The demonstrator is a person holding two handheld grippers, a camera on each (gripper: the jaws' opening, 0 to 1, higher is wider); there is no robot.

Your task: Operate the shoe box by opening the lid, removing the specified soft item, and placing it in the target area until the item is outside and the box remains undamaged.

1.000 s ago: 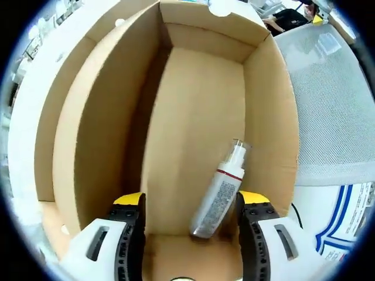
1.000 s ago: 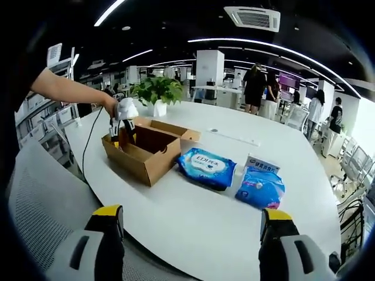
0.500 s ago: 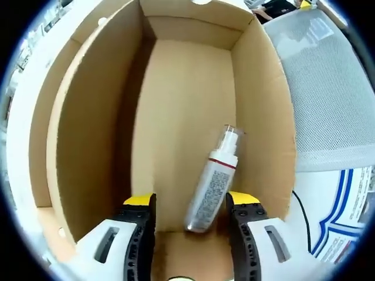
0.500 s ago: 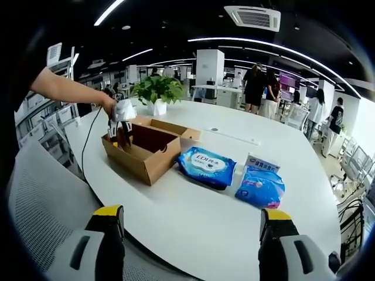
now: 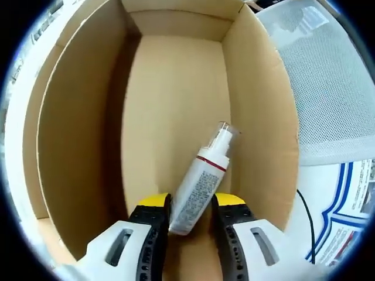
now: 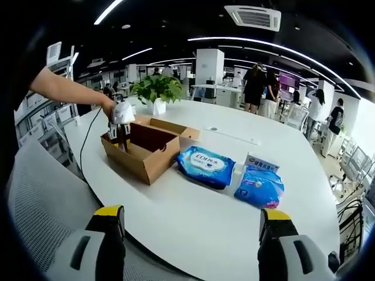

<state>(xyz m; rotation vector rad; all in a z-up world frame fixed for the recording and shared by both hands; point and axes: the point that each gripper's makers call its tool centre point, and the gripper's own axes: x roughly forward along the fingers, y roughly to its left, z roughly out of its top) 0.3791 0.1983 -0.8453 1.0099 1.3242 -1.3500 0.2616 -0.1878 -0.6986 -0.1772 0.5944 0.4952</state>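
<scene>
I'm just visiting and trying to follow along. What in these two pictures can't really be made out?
- Left gripper view: the bottle's lower end is hidden between the left tongs; its label print is too small to read.
- Left gripper view: whether the tongs squeeze the bottle can't be told.
- Right gripper view: the cardboard box's inside is hidden by its walls.
- Right gripper view: text on the blue packs is mostly too small to read.

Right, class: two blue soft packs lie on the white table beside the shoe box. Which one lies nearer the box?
The blue pack with white lettering on a white oval label, lying right beside the open cardboard shoe box. The other blue pack lies farther away, with a white box behind it.
</scene>
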